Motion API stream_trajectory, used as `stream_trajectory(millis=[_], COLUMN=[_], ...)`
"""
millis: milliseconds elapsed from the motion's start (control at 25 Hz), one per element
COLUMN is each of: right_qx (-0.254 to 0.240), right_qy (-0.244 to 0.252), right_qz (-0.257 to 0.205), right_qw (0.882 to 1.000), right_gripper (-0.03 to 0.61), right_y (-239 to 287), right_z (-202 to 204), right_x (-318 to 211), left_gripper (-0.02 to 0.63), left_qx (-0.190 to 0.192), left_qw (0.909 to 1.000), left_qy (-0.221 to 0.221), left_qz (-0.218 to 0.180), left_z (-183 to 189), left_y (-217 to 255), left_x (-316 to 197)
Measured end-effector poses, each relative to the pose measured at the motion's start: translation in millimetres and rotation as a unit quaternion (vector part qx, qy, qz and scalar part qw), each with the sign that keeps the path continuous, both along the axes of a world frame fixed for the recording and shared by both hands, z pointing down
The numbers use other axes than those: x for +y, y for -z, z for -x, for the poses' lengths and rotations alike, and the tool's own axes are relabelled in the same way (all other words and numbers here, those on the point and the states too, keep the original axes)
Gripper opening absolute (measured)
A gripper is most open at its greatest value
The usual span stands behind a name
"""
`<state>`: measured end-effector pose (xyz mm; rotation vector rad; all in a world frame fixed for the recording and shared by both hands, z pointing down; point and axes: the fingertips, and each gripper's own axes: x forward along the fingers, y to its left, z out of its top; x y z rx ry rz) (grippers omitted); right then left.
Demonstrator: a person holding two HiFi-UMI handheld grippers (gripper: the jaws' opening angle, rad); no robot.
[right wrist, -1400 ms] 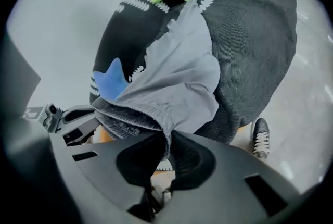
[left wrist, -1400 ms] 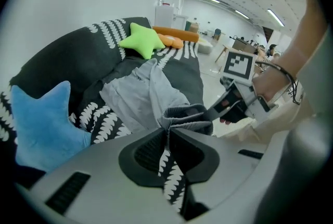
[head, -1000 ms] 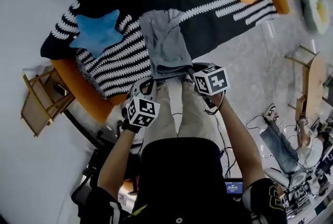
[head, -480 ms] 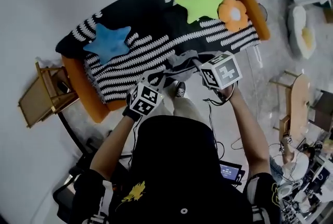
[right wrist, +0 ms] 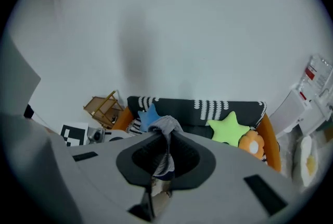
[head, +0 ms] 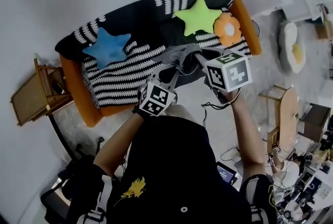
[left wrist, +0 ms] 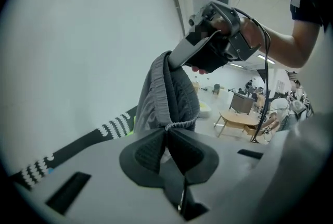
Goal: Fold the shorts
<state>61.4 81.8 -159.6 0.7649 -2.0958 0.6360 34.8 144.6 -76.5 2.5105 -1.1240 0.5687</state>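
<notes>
The grey shorts (head: pixel 183 55) are held bunched in the air over the front edge of the sofa (head: pixel 78 94). The left gripper (head: pixel 167 69) is pinched on the elastic waistband, and the right gripper (head: pixel 197 58) is pinched on a fold of the same cloth. A blue star cushion (head: pixel 107 47), a green star cushion (head: pixel 197 15) and an orange flower cushion (head: pixel 227 28) are spread along the striped cover. A wooden rack (head: pixel 31 97) is placed beside the sofa's left end. The floor below is hidden by the person's body, and the hanging legs of the shorts are hard to make out behind the marker cubes.
</notes>
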Motion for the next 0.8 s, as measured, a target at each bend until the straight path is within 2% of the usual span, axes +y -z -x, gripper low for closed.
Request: stream_trajectory(millis=[120,320,560,800], right_qx=[-0.018,-0.009,0.015,0.035], right_qy=[-0.017,-0.004,0.026,0.036], right_qz=[-0.015,-0.031,-0.045,-0.051], right_qw=[1.000,0.999,0.999,0.997], right_gripper=[0.041,0.041,0.041,0.041], right_y=[12.6,17.2,-0.7,-25.9], right_z=[4.5,9.5,29.9,34.9], right_x=[-10.0,-25.8,-89.8,-160.9], left_gripper=[0.031,0.026,0.026,0.026], left_qx=[0.002,-0.006,-0.064,-0.115], left_qw=[0.9998,0.9985,0.9953,0.9902], left_qy=[0.012,0.054,0.070,0.075], left_qz=[-0.016,-0.008,-0.016,-0.022], left_z=[1.8,33.2,82.2,107.8], left_y=[13.4,15.8,10.7,8.8], left_x=[-9.5,-29.7,-89.1,-157.1])
